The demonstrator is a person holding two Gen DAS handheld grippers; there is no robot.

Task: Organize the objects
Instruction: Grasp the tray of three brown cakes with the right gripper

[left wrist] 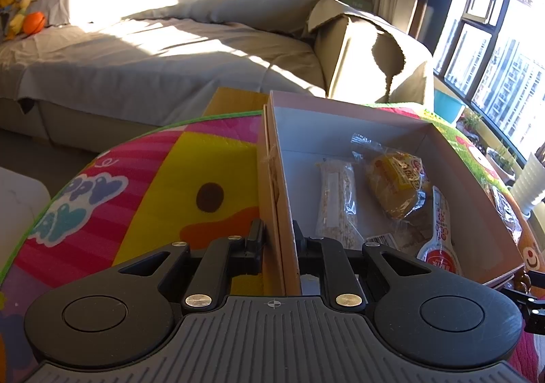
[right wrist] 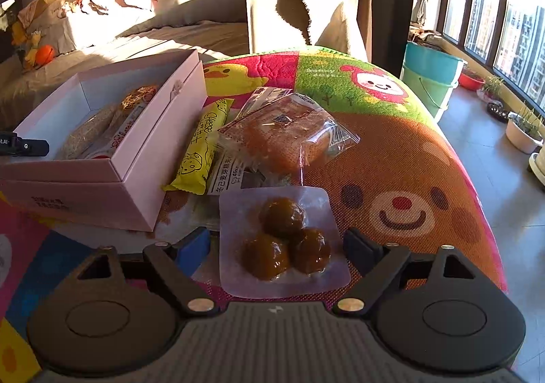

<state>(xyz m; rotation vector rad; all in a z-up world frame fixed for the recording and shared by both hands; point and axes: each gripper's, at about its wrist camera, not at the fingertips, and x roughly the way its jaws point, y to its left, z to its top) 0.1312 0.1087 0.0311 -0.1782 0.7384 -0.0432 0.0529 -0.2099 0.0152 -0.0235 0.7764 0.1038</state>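
My left hand-held gripper [left wrist: 278, 240] is clamped on the near side wall of a pink box [left wrist: 340, 110], 1 finger outside the wall and 1 inside. The box sits open on a worktop covered by a bright cartoon mat [left wrist: 153, 178]. Inside it lie 3 wrapped snacks: a pale rice-cracker pack [left wrist: 335, 199], a yellow bun in clear film [left wrist: 396, 178] and a red-and-white packet [left wrist: 441, 233]. My right hand-held gripper [right wrist: 277, 250] stands wide open, its fingers on either side of a clear pouch [right wrist: 284, 240] holding 3 brown glazed balls; the pads are close beside the pouch edges but do not press on it, and the pouch lies flat on the mat. Just beyond the pouch, to the right of the pink box in the right wrist view, more snacks wait outside the box: a long yellow cheese bar [right wrist: 201, 151] lying alongside the box wall, a white packet with black print [right wrist: 228, 175] partly under the others, and a brown cake in clear wrap [right wrist: 282, 138] on top. A grey sofa [left wrist: 170, 52] stands behind the worktop, sunlit from large windows [left wrist: 494, 59] on the right.
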